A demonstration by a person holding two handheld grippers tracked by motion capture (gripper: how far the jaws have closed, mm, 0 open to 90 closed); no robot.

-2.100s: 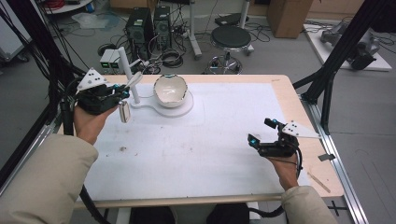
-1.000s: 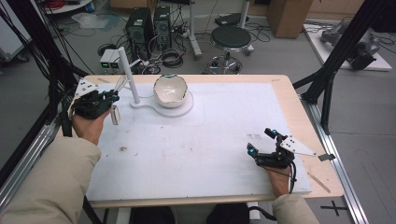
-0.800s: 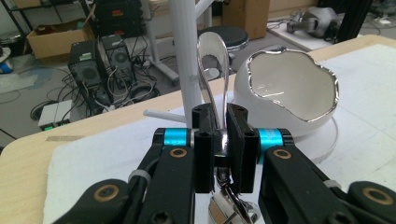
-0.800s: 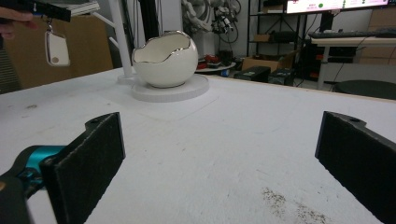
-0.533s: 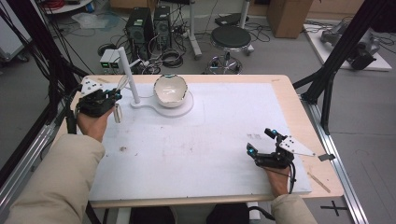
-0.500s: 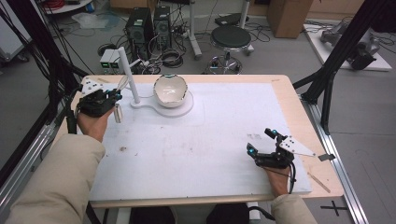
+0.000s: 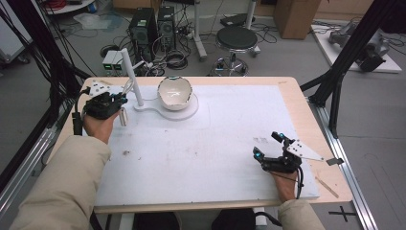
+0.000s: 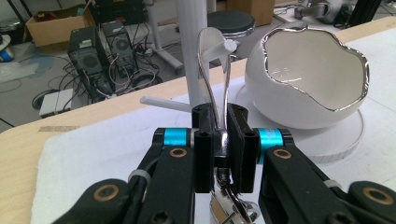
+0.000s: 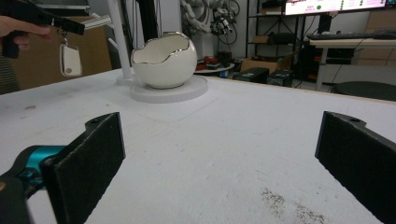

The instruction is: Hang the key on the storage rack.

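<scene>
My left gripper (image 7: pixel 118 99) is shut on a silver key ring (image 8: pixel 205 60), and a white key fob (image 7: pixel 123 116) hangs below the jaws. It sits at the table's far left, just left of the white stand's post (image 7: pixel 131 76). In the left gripper view the ring's top overlaps the tip of a short white peg (image 8: pixel 229 45) on that post (image 8: pixel 191 42); whether it is hooked on I cannot tell. My right gripper (image 7: pixel 267 145) rests open on the white mat near the front right, nothing between its jaws. The right gripper view shows the fob (image 9: pixel 70 59) dangling far off.
A white eggshell-shaped bowl (image 7: pixel 175 92) with a silver rim sits on the stand's round base (image 7: pixel 191 111), right of the post. A lower peg (image 8: pixel 163 102) sticks out of the post. The white mat (image 7: pixel 215 134) covers the wooden table.
My left gripper has edged right and slightly down toward the post with the key ring and fob. The right hand sank to the table two seconds ago and has stayed still since.
</scene>
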